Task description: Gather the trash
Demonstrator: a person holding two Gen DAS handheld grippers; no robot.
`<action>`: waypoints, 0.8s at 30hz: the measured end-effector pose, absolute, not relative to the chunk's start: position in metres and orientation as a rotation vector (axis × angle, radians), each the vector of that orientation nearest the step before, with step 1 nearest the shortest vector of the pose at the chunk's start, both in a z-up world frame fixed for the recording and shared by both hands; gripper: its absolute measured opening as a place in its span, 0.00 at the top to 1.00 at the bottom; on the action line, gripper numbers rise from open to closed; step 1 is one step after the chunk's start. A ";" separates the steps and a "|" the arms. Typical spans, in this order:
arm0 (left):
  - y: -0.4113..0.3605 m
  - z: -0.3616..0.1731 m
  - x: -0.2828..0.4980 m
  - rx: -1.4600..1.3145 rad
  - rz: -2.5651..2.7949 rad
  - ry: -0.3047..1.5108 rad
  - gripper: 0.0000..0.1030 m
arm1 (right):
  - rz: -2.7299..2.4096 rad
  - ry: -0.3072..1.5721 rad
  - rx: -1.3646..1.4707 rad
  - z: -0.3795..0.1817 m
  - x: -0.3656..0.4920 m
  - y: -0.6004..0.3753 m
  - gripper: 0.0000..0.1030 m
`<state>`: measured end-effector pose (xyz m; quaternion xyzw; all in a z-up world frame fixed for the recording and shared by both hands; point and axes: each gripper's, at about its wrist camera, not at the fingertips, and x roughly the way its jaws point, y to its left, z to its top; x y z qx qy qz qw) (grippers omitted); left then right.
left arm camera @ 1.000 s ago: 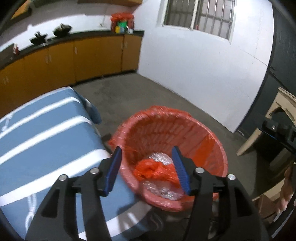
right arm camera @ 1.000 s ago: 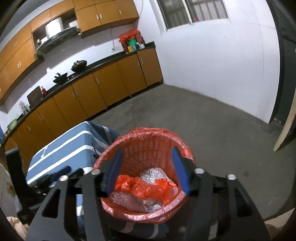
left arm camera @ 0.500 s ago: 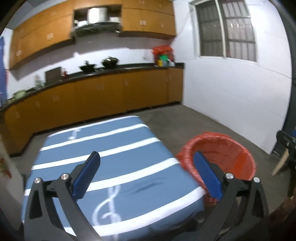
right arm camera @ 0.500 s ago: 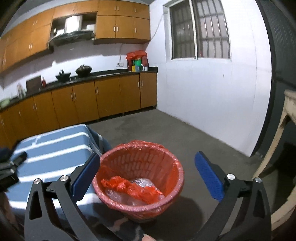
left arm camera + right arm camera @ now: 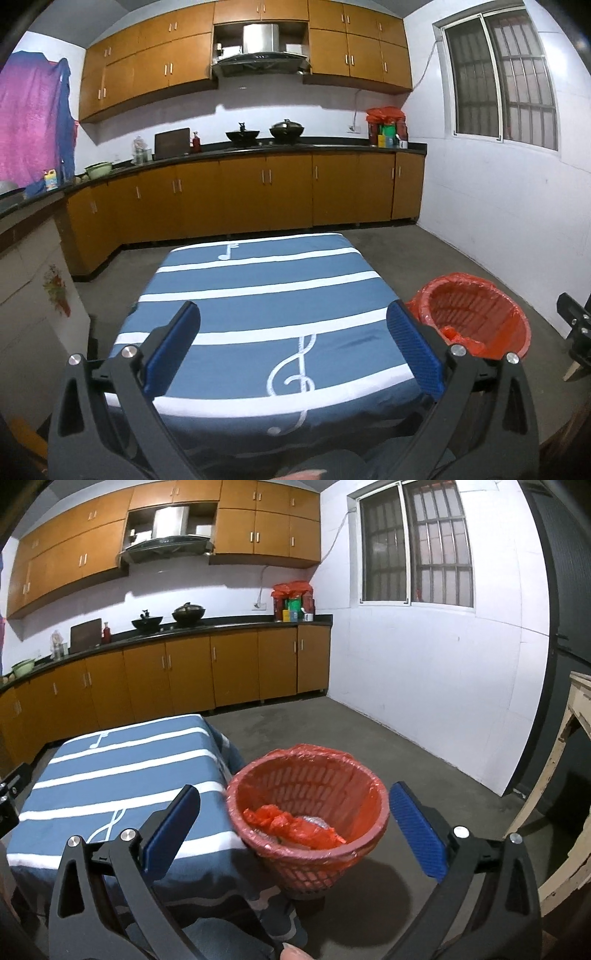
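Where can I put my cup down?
The striped table top shows bare from its far edge to the near edge by the open left gripper. The counter is crowded with pots and bottles. The bin beside the table holds trash.

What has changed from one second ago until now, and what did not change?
Both grippers opened wide and pulled back from over the red basket; left gripper swung to face the striped table, right gripper holds nothing. The basket, its red bag and crumpled trash stayed in place.
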<state>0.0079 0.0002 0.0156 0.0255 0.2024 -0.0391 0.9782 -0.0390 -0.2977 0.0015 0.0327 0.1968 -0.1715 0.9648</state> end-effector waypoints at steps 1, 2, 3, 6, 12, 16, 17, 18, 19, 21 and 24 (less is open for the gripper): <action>0.002 0.016 0.003 0.051 -0.074 0.404 0.04 | -0.348 0.394 0.057 0.002 -0.042 -0.294 0.02; 0.002 0.016 0.000 0.052 -0.070 0.401 0.04 | -0.350 0.391 0.049 0.002 -0.044 -0.291 0.02; 0.004 0.016 -0.005 0.053 -0.066 0.399 0.04 | -0.352 0.389 0.044 0.002 -0.046 -0.288 0.02; 0.006 0.014 -0.012 0.055 -0.061 0.402 0.04 | -0.352 0.388 0.044 0.002 -0.054 -0.283 0.02; 0.008 0.008 -0.025 0.061 -0.057 0.417 0.04 | -0.361 0.380 0.026 -0.002 -0.066 -0.273 0.02; 0.011 0.002 -0.031 0.064 -0.052 0.429 0.04 | -0.358 0.381 0.022 -0.004 -0.070 -0.270 0.02; 0.011 0.001 -0.033 0.064 -0.052 0.431 0.04 | -0.358 0.383 0.021 -0.004 -0.070 -0.270 0.02; 0.012 0.000 -0.034 0.063 -0.052 0.435 0.04 | -0.359 0.383 0.021 -0.005 -0.071 -0.269 0.02; 0.012 -0.001 -0.035 0.062 -0.052 0.437 0.04 | -0.358 0.383 0.022 -0.005 -0.072 -0.269 0.02; 0.012 -0.002 -0.036 0.062 -0.051 0.440 0.04 | -0.357 0.382 0.022 -0.005 -0.072 -0.268 0.02; 0.013 -0.002 -0.039 0.059 -0.050 0.442 0.04 | -0.358 0.380 0.020 -0.007 -0.073 -0.268 0.02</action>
